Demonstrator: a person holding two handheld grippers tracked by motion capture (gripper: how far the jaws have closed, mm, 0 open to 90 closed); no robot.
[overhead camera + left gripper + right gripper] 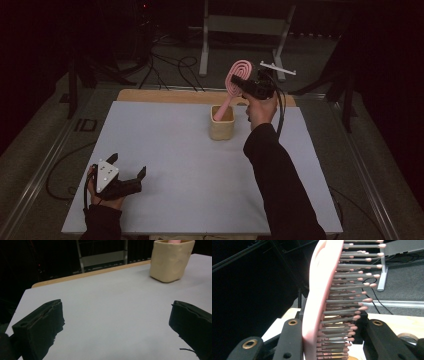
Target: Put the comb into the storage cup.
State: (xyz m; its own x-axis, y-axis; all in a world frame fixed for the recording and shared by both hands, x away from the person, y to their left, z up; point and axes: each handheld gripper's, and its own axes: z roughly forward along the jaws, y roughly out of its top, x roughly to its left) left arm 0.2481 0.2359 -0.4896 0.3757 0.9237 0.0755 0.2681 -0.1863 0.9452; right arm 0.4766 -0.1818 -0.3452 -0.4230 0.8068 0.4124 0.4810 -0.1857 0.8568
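Both jaws of the right claw [239, 81] clamp the pink hairbrush [238, 75] head.

**Three cameras, one table**

The high view looks forward and down from above the near edge, taking in the whole grey table [165, 150] and the floor beyond. The left gripper view sits low over the tabletop, facing the beige cup [171, 260], also seen from above. The right gripper view looks close along the pink hairbrush [322, 300].
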